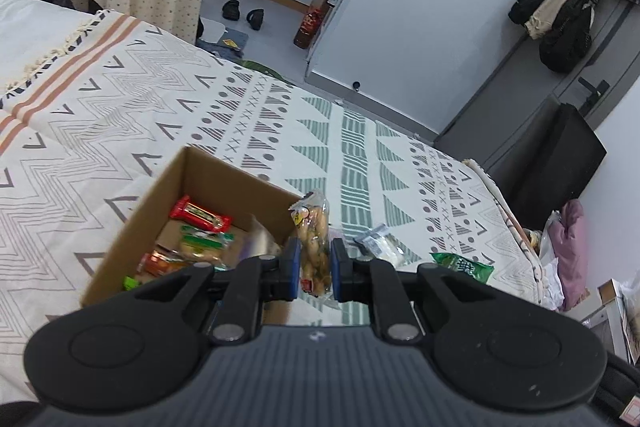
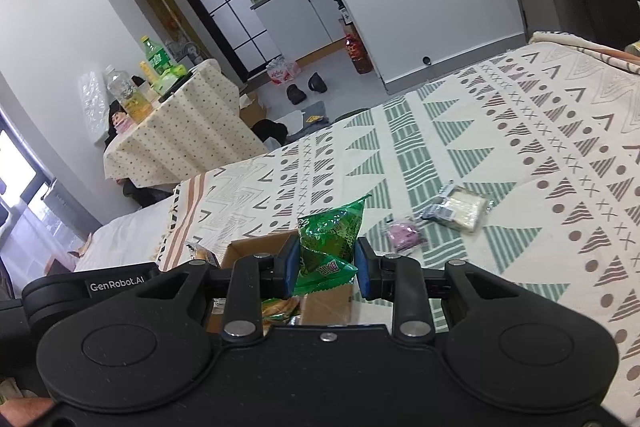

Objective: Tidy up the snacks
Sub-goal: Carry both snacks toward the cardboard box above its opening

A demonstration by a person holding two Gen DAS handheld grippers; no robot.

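Left gripper (image 1: 314,261) clenched on a clear packet of pale snacks (image 1: 314,247), held up at 3 o'clock of the open cardboard box (image 1: 132,223). Right gripper (image 2: 327,265) clamped on a green snack bag (image 2: 330,243), above the box's corner (image 2: 256,247). Lay loose on the patterned bedspread (image 2: 520,163) at 2 o'clock of that bag: a pale wrapped snack (image 2: 460,207) and, nearer, a small purple packet (image 2: 404,233).

You have a bed (image 2: 500,131) spread with a cream blanket patterned in green and grey triangles, and on it sit an open cardboard box (image 1: 132,223) of snacks, a clear-wrapped white sandwich pack (image 2: 460,207), and a small pink packet (image 2: 404,233) just beside it.
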